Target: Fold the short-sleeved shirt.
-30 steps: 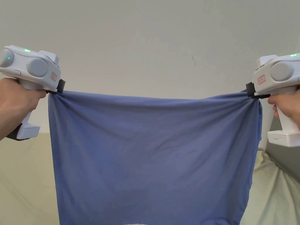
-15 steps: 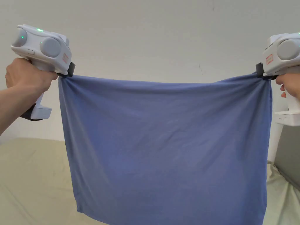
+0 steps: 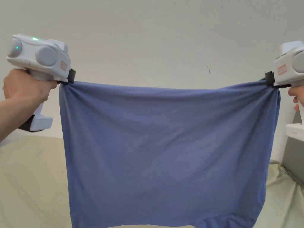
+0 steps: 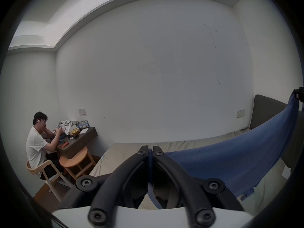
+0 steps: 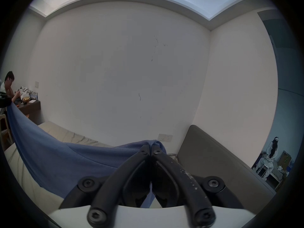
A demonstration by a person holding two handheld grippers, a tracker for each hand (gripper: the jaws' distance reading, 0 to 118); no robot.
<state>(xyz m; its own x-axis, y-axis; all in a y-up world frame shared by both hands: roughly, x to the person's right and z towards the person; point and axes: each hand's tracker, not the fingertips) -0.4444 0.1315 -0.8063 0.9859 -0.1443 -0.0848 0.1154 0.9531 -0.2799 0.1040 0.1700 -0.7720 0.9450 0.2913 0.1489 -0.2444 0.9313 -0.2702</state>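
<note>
A: What is seen to have changed in the last second?

B: The blue short-sleeved shirt (image 3: 166, 154) has been kept stretched between the two grippers, but its lower edge has been let down a little against the half-second-earlier picture, so that it now hangs just over the bed (image 3: 26, 178). It is judged that the shirt is being lowered to be laid flat before any fold is made.

A: How is it held?

B: The fingers of the left gripper (image 3: 70, 77) are clamped together on one top corner; those of the right gripper (image 3: 268, 80) are closed on the other. Cloth is seen pinched between each pair in the gripper views.

A: What is counted?

B: One shirt, two grippers, one bed. Two other persons are seen seated farther off, one at a desk (image 4: 77, 139).
</note>
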